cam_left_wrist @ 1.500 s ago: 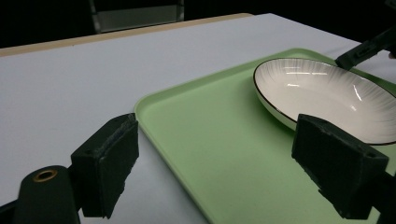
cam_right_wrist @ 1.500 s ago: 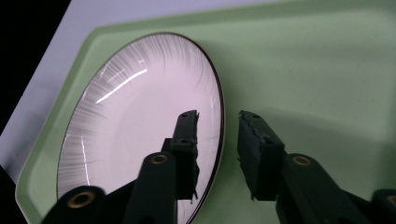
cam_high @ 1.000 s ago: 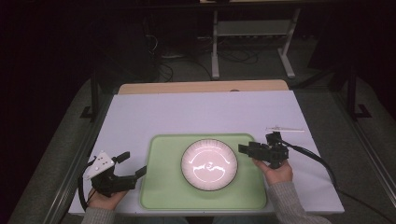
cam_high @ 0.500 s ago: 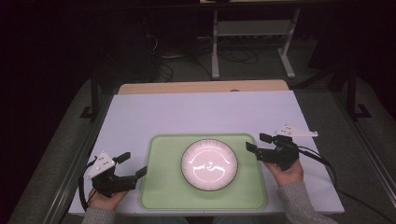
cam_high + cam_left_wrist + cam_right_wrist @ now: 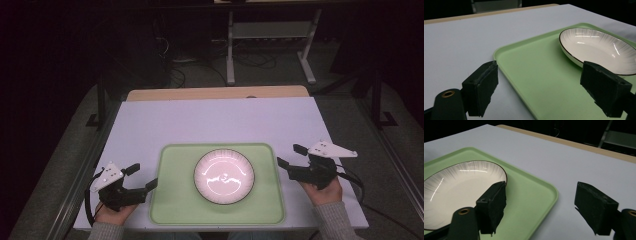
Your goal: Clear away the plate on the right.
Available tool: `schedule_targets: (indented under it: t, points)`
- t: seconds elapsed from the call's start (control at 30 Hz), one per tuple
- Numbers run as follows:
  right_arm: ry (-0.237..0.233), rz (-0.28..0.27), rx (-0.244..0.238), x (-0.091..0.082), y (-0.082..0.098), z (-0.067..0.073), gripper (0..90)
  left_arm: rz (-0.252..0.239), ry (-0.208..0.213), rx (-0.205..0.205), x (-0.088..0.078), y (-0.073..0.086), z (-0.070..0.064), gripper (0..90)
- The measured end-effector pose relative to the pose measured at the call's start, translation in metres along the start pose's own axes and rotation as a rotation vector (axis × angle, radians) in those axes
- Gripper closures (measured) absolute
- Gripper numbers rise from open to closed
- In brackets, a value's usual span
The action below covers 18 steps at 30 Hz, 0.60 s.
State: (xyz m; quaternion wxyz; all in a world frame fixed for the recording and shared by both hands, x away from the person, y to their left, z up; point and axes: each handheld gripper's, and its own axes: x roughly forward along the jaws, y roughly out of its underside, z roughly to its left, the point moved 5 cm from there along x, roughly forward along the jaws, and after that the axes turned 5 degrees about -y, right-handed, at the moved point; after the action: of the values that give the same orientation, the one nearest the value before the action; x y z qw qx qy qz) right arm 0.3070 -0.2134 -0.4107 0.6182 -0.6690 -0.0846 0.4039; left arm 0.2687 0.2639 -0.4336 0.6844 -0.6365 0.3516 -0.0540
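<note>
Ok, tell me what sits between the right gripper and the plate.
Nothing loose: in the high view, between the right gripper and the plate lie bare white table and the green tray's rim and floor.

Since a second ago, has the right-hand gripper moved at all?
Yes. The right gripper has backed off the green tray's right edge, outward over the white table, its empty jaws opening.

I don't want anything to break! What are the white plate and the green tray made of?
The plate looks like glazed ceramic or porcelain: glossy white with bright reflections, fine ribbed lines and a thin dark rim. It could probably break. The tray looks like matte plastic: plain pale green, rounded corners, a low moulded lip and no shine.
</note>
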Motion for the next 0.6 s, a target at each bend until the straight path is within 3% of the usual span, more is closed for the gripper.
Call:
schedule_targets:
  t: [0.23,0.6]
  points:
    - [0.035,-0.024,0.009,-0.017,0.012,-0.007,23.2,0.005,0.006,0.005,0.001,0.0,-0.001,14.5]
    - [0.091,0.019,-0.011,-0.029,0.043,-0.012,21.7,0.02,0.016,0.008,0.003,0.002,-0.001,14.5]
